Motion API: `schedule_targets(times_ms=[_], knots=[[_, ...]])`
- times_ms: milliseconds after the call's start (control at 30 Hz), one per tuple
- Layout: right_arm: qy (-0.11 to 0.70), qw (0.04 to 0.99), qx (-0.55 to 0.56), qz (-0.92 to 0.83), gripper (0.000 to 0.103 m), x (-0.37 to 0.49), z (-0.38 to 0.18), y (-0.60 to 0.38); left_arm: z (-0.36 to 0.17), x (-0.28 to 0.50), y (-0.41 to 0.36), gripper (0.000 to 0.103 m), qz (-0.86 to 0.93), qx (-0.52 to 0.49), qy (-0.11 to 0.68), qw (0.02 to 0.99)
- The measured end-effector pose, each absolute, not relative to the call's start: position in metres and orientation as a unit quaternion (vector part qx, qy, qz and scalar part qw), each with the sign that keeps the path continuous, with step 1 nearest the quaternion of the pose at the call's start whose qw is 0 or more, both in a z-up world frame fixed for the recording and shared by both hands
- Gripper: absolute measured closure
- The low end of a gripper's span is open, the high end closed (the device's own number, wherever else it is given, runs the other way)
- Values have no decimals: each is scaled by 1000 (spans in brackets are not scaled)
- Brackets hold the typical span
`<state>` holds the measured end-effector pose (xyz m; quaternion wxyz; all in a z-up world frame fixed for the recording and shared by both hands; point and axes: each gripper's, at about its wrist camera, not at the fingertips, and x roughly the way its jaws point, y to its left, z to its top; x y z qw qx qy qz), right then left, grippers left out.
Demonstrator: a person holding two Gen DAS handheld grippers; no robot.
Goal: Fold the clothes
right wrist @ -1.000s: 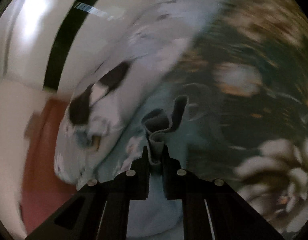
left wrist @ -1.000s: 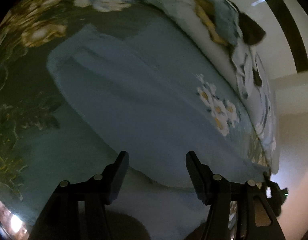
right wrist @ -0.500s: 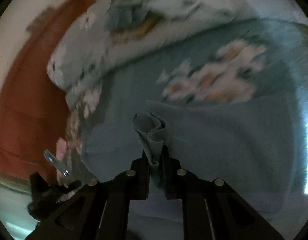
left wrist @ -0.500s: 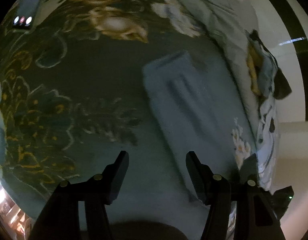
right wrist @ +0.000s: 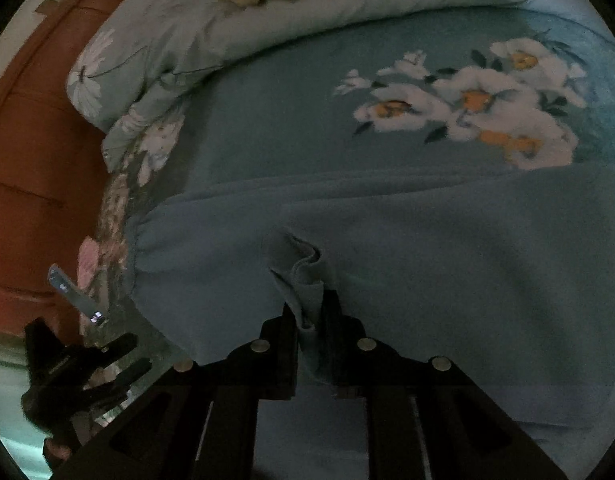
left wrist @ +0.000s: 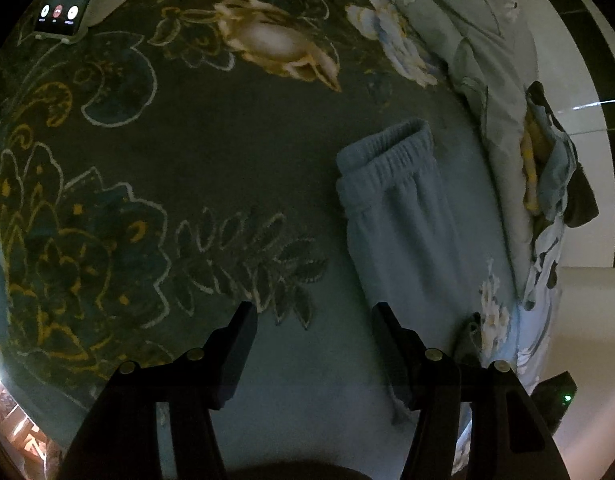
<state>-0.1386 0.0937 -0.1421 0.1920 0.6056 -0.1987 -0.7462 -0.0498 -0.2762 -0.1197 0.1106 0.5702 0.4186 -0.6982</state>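
Observation:
Light blue fleece pants (left wrist: 399, 216) lie folded lengthwise on the floral bedspread (left wrist: 187, 152), elastic waistband (left wrist: 391, 148) at the far end. My left gripper (left wrist: 313, 312) hangs open over the bedspread just left of the pants' near end, nothing between its fingers. In the right wrist view the pants (right wrist: 447, 264) spread across the teal sheet (right wrist: 287, 128). My right gripper (right wrist: 309, 312) is low over them with a bunched fold of the pants (right wrist: 303, 280) between its fingers. Its jaws are opening, and the cloth still fills the narrow gap.
A crumpled pale duvet (left wrist: 487, 92) borders the far side, with a heap of yellow and blue clothes (left wrist: 547, 168) on it. A phone with a lit screen (left wrist: 63, 8) stands at the far left. The bed's edge (right wrist: 111, 208) drops to a red-brown surface (right wrist: 27, 160).
The right gripper swung across the bed with the fold and came down onto the spread pants. The left gripper shifted off the pants to their left side, still open.

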Motion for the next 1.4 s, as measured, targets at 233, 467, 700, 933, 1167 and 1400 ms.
schedule_targets(times_ms=[233, 467, 700, 933, 1167, 1400], knots=[[-208, 256, 575, -749, 74, -128, -119, 116, -125, -73, -273, 40, -702, 575, 406, 110], [-239, 201, 608, -730, 74, -138, -147, 125, -132, -108, -276, 40, -710, 572, 392, 124], [-233, 222, 629, -707, 74, -134, -163, 103, -141, -125, -280, 40, -708, 573, 391, 134], [-217, 228, 585, -747, 74, -125, -113, 145, -143, -126, -282, 40, -717, 553, 402, 132], [-266, 153, 567, -764, 74, -94, -102, 230, -125, -129, -267, 81, -755, 523, 375, 130], [-349, 76, 529, -770, 74, -62, -100, 306, -52, -149, -206, 82, -827, 488, 270, 75]])
